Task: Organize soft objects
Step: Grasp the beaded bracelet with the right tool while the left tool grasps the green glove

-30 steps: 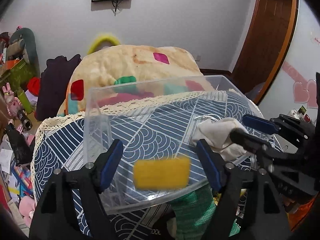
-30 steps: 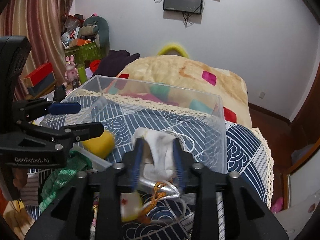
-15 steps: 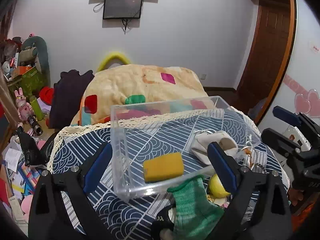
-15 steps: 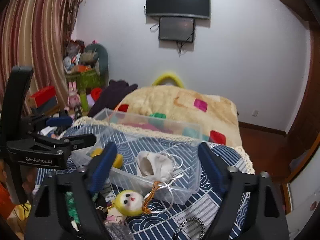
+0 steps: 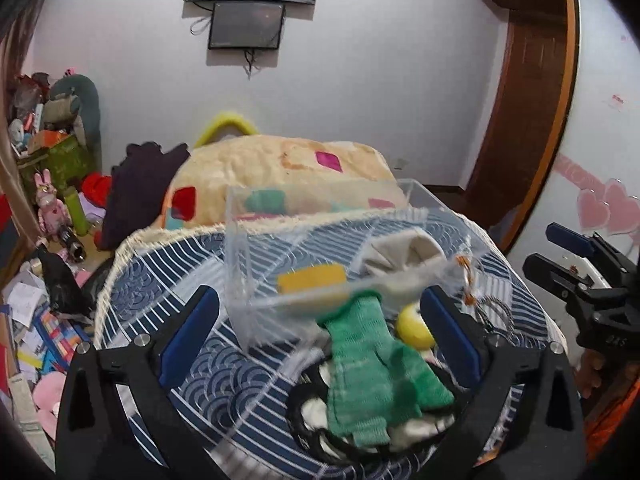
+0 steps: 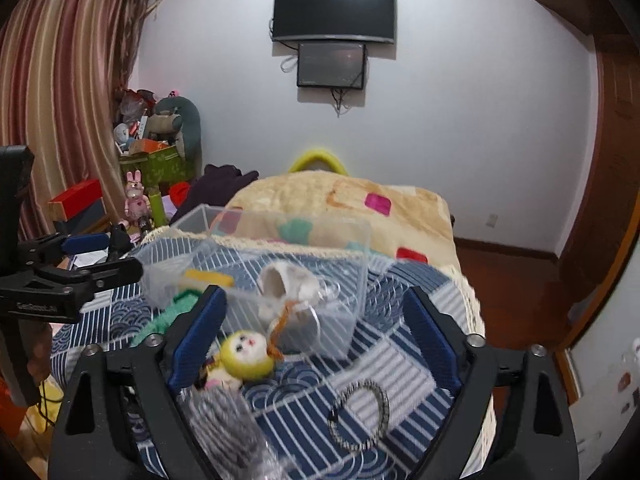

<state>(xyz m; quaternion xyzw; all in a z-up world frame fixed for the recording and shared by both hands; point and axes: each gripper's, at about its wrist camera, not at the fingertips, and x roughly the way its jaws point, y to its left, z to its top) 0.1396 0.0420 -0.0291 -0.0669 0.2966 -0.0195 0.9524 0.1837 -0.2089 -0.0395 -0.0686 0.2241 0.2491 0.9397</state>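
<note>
A clear plastic bin (image 5: 248, 264) (image 6: 352, 264) stands on the blue patterned table. Inside lie a yellow sponge (image 5: 312, 278) (image 6: 208, 278) and a white cloth pouch (image 5: 404, 254) (image 6: 288, 284). In front of the bin lie a green knitted glove (image 5: 368, 360) (image 6: 168, 314) and a yellow plush doll (image 5: 412, 326) (image 6: 244, 354). My left gripper (image 5: 320, 336) is open and empty, above the glove. My right gripper (image 6: 316, 332) is open and empty, above the doll; it also shows at the right edge of the left wrist view (image 5: 560, 252).
A beaded bracelet (image 6: 360, 416) and a grey striped item (image 6: 228, 424) lie on the table (image 5: 168, 352) near its front. A black strap item (image 5: 320, 432) lies under the glove. A quilted bed (image 6: 344, 204) is behind the table. Clutter fills the floor at left (image 5: 48, 280).
Both grippers have pulled back and up from the bin. The right gripper opened and left the white pouch in the bin; the yellow sponge lies in the bin.
</note>
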